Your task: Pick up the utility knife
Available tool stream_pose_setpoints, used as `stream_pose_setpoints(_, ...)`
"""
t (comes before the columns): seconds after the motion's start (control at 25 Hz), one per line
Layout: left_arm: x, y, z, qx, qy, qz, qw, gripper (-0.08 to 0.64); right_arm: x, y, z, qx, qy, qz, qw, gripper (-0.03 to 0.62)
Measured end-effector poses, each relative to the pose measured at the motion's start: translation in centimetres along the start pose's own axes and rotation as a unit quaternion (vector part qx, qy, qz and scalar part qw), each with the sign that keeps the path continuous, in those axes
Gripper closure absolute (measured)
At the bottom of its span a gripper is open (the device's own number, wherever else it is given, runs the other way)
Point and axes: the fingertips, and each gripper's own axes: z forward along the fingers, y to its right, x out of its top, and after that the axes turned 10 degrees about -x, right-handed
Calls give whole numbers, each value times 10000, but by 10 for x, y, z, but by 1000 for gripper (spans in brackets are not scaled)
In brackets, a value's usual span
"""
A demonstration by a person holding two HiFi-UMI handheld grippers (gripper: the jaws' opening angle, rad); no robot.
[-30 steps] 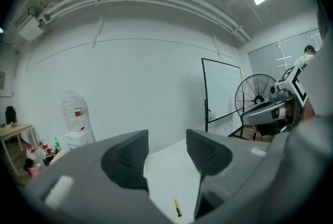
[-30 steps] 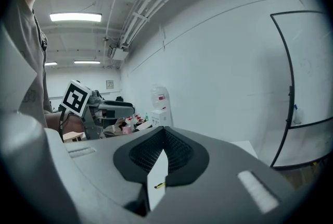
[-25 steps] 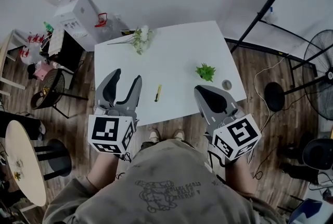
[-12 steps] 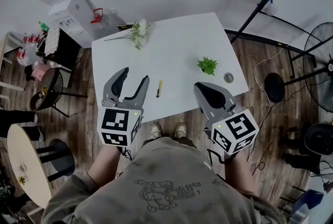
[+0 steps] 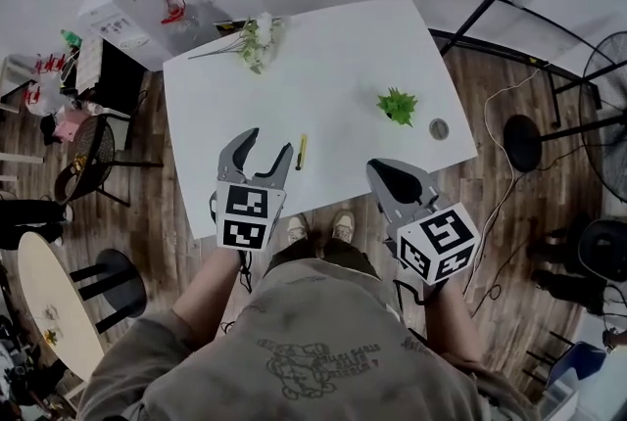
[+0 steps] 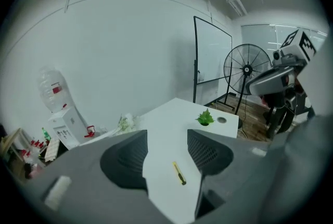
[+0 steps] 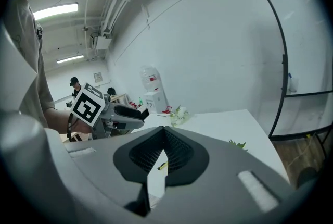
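- Look for the utility knife [image 5: 301, 151] flat on the white table [image 5: 333, 67], close to the near edge and a little left of its middle, lying lengthwise toward the far edge.
- Read the left gripper [image 5: 267, 143] as released: spread wide, holding nothing, held above the near edge just left of the utility knife. Seems lined up on it too, judging by the left gripper view, with the yellow handle framed between the two pads.
- Read the right gripper [image 5: 384, 172] as clenched on nothing, with tips pressed together, held near the near edge toward the right corner, well apart from the utility knife.
- Most likely to go wrong: coming down slightly off line and shoving the slim handle sideways instead of straddling it. So close to the near edge, could then slide off the table.
- Also possible: closing on such a thin, low body and scraping the tabletop, or pinching only one end and tipping it on the lift.
- Cannot tell at this size whether extended or retracted as to the blade; safer to grip across the yellow handle than at either end.
- Counted: one utility knife, one table, two grippers. Also one small green plant [image 5: 397, 106] toward the right edge, one bunch of pale flowers [image 5: 257, 45] near the far left corner, and one small round thing [image 5: 439, 128] by the right edge, just beside the green plant.
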Motion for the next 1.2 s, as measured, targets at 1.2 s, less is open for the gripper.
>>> stream_pose_setpoints(1.2,-196,11,165,-1011,-1930,-1021,9706,344,-113,-1,73,176,-1679,312,9852,565)
